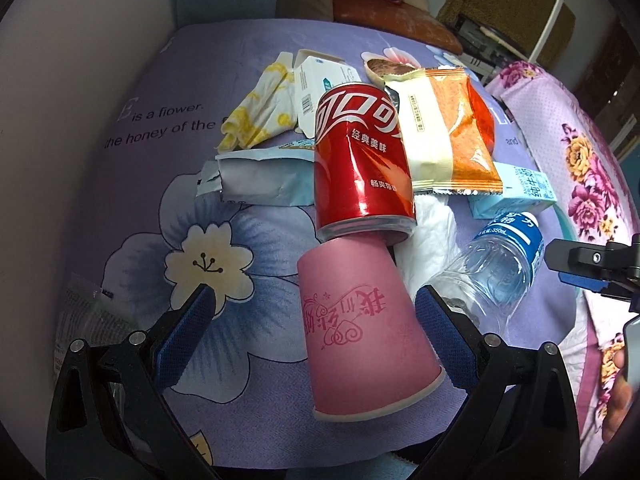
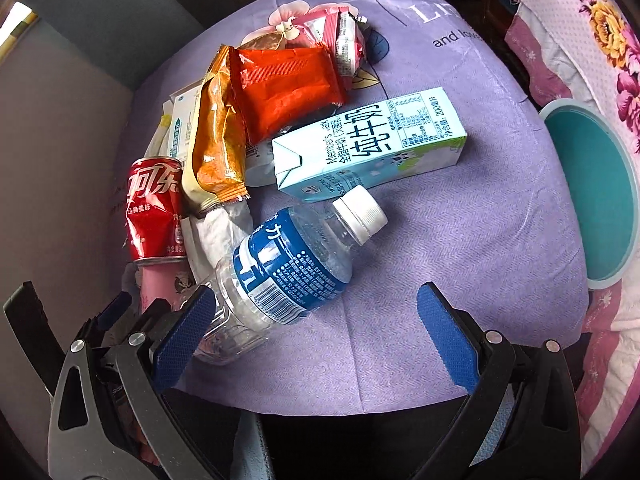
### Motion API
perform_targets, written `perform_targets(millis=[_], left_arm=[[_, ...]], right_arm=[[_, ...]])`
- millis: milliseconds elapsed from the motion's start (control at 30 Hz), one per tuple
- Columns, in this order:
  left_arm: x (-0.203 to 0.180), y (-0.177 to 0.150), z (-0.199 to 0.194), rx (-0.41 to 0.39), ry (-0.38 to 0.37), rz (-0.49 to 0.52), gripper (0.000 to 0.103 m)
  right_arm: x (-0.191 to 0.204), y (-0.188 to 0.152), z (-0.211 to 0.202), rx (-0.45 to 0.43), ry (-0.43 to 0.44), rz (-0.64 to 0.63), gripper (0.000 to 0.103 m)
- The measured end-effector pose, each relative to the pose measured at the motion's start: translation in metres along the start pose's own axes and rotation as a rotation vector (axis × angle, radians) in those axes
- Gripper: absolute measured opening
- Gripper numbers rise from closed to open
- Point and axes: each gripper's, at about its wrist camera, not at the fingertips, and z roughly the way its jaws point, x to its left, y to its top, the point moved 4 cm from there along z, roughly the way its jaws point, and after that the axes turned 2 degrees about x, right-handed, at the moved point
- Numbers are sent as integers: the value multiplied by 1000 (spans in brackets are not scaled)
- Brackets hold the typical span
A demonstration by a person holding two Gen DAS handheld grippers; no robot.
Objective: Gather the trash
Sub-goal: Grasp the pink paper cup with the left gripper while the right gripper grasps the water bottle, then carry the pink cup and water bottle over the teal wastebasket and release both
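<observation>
Trash lies on a purple flowered cloth point(image 1: 132, 208). A pink paper cup point(image 1: 360, 328) lies on its side between the fingers of my open left gripper point(image 1: 312, 312), its right side close to the right pad point(image 1: 440, 336). Behind it lies a dented red cola can point(image 1: 360, 164), with an orange snack wrapper point(image 1: 452, 136) beside it. A clear water bottle point(image 2: 280, 272) with a blue label lies just ahead of my open right gripper point(image 2: 316, 316), its base by the left pad point(image 2: 180, 336). A light-blue milk carton point(image 2: 368, 148) lies beyond it.
A teal bin point(image 2: 600, 196) stands off the cloth's right edge. Further trash: a red wrapper point(image 2: 288, 88), a pink wrapper point(image 2: 336, 36), a silver torn packet point(image 1: 256, 176), a yellow-and-white wrapper point(image 1: 260, 108), a white box point(image 1: 316, 84), crumpled white tissue point(image 1: 432, 236). A floral quilt point(image 1: 580, 168) lies at right.
</observation>
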Motion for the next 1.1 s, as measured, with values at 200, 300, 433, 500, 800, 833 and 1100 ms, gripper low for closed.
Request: perform_targets(millis=[200,300,433,500,800,833,1100], left_arm=[[6,-3,4,34,-79,-19,100],[9,-3,2,36,-86,-21,100],[9,-3,2,43,-87,-17,100],[6,-3,3,54,-90,-13,100],[-19,-17,8,123,-93,62,100],[-22,-19,9,125,-86,74,100],[-27,-27,23,141,-64,80,63]], right_arm=[[15,1,22,54,46,55,97],[23,1,34,82,77,62,97],[26,-4,46,94,124,68,89],[25,-6,44,92,128,58,87],[-11,-9,12,19,3,-47,70],[-15,-9,10,24,8,-47,70],[-14,-9,18,59,50,-37,72]])
